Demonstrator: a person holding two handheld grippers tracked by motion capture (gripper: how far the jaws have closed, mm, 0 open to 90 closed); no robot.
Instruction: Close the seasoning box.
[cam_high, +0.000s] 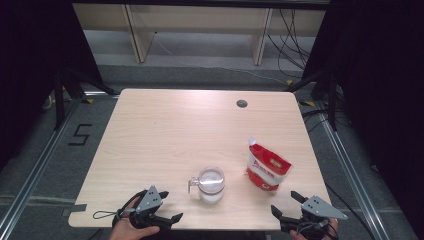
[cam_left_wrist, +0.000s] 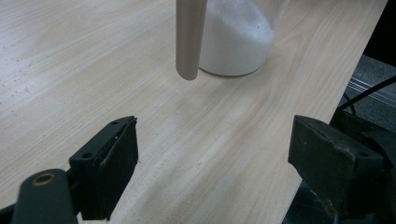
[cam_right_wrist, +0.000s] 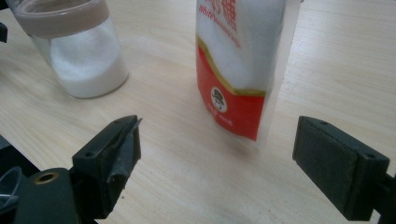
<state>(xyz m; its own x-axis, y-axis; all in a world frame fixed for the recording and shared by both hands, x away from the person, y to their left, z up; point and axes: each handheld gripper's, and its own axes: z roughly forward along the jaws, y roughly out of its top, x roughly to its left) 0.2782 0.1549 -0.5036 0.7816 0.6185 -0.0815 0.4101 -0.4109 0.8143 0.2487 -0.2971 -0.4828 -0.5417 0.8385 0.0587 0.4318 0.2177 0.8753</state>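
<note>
A clear glass jar (cam_high: 210, 184) part-filled with white powder stands near the table's front middle, its handle to the left. The jar (cam_left_wrist: 236, 44) rises just beyond my left gripper (cam_left_wrist: 212, 158), with its handle (cam_left_wrist: 189, 39) hanging in front. The jar (cam_right_wrist: 79, 51) also stands at the upper left in the right gripper view. A red and white pouch (cam_high: 266, 167) stands upright to the jar's right. The pouch (cam_right_wrist: 243, 65) stands close ahead of my right gripper (cam_right_wrist: 217, 158). My left gripper (cam_high: 169, 206) and right gripper (cam_high: 286, 203) rest at the front edge, both open and empty.
The pale wooden table (cam_high: 175, 135) has a round cable hole (cam_high: 242, 103) at the back right. Black curtains hang at both sides, and a wooden frame (cam_high: 200, 30) stands on the floor beyond the table. Cables (cam_high: 292, 40) trail at the back right.
</note>
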